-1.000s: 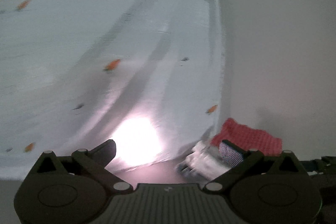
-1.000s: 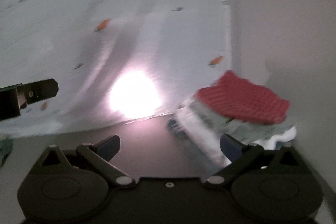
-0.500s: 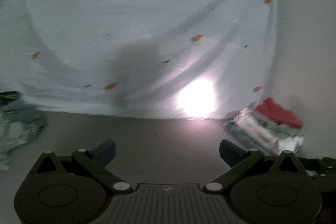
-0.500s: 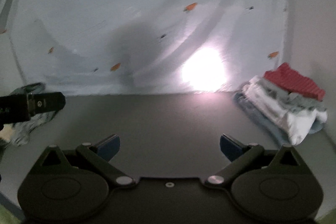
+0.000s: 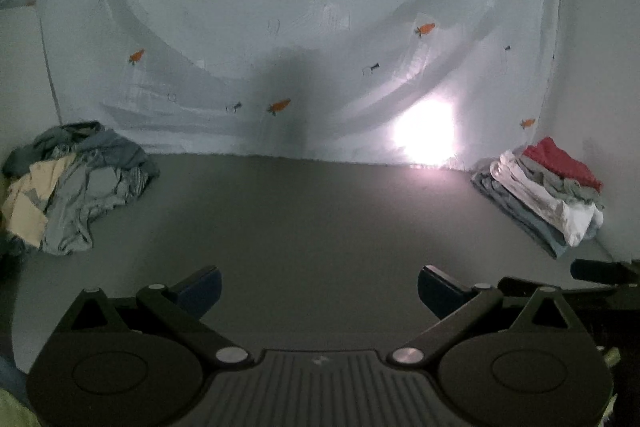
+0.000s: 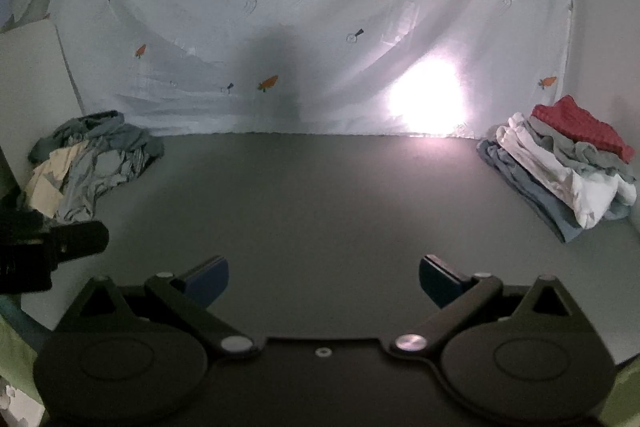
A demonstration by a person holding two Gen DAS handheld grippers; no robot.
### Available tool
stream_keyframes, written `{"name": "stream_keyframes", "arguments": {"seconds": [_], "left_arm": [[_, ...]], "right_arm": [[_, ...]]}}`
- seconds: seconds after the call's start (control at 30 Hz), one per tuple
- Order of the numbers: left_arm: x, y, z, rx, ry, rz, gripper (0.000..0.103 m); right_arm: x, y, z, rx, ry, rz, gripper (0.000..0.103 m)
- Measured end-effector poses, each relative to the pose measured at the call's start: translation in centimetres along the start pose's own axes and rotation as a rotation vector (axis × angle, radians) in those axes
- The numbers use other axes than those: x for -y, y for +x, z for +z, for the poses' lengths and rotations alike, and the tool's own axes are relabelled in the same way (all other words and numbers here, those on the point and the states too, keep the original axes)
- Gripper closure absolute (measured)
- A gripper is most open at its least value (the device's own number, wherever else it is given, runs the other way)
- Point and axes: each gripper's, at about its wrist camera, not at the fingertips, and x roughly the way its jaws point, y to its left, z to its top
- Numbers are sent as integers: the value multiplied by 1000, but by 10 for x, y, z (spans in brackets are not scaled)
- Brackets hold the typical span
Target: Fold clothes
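**Both grippers empty, next garment waits at far left**

We hold our left gripper (image 5: 319, 285) and right gripper (image 6: 323, 277) low over the near edge of the dark desk (image 5: 312, 211), each with its jaws spread wide and nothing between them. The desk in front of us lies bare. At the far left sits the unfolded pile (image 5: 74, 185), a crumpled heap of grey, blue and cream cloth, well apart from both grippers. At the far right, the folded stack (image 6: 560, 167) rests with a red piece on top. We judge the loose garments light, limp and prone to snagging one another, so pinching an outer edge or corner of the topmost piece looks wisest.
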Motion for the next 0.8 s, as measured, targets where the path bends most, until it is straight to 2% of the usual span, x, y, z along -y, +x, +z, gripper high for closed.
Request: {"name": "stream_keyframes", "arguments": {"seconds": [0.33, 0.8], "left_arm": [[-6, -15, -21, -33, 15, -20, 0], [-5, -25, -25, -21, 25, -31, 0]], "right_arm": [[-8, -17, -16, -15, -18, -14, 0], [-8, -24, -18, 0, -29, -20, 0]]}}
